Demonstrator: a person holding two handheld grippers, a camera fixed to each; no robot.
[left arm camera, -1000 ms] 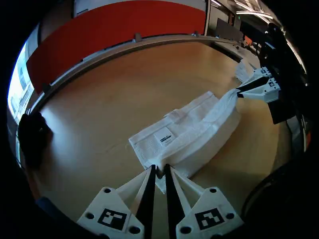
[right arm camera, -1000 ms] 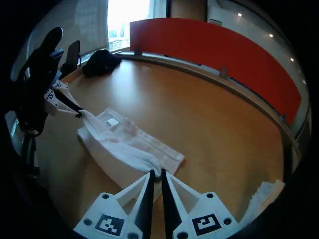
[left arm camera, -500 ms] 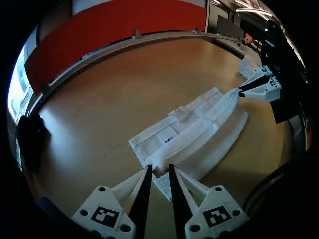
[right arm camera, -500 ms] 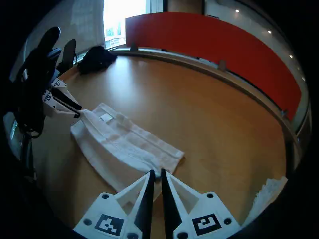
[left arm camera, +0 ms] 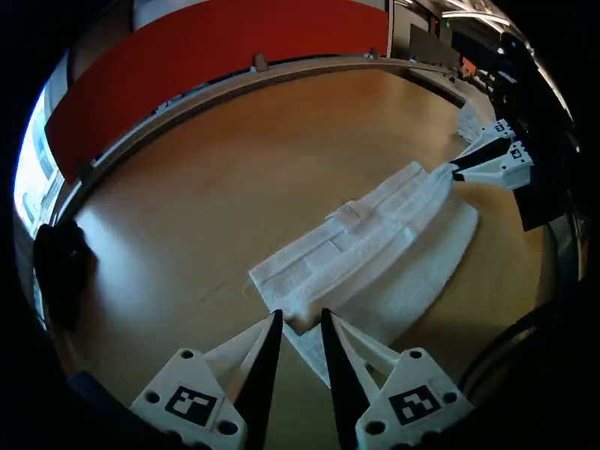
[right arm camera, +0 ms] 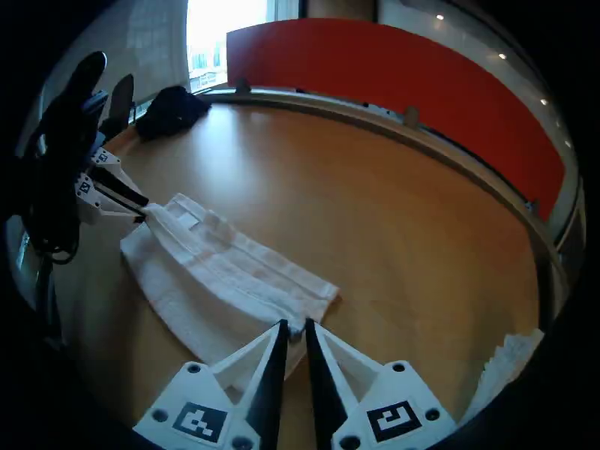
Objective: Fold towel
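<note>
Pinching almost closed, the right gripper (right arm camera: pixel 295 324) leaves only a sliver of gap, with the near corner of the towel (right arm camera: pixel 217 277) nipped in it; both fingers look pressed on the cloth; from the left gripper view its tips meet right at that end of the towel, which agrees.

Left gripper (left arm camera: pixel 301 315): fingers clearly parted; a puffed bit of the towel's edge sits in the gap, not squeezed as far as I can see, so I read it as released; from the right gripper view its tips are at the other short end, just touching the cloth.

Towel: white, folded lengthwise into a long band, a narrower ridged layer on top of a wider one; lying flat on the table (left arm camera: pixel 225 187), stretched between the two grippers, one at each short end; middle of the band slightly bowed.

Table: light wood, curved far edge with a pale rim; red panel (left arm camera: pixel 187 52) standing behind that edge; dark bundle (right arm camera: pixel 171 109) on the far corner near a bright window (right arm camera: pixel 225 37); separate pile of white cloth (right arm camera: pixel 510 360) at the table edge, well apart from the towel; dark sleeve (right arm camera: pixel 67 150) behind the left gripper.
</note>
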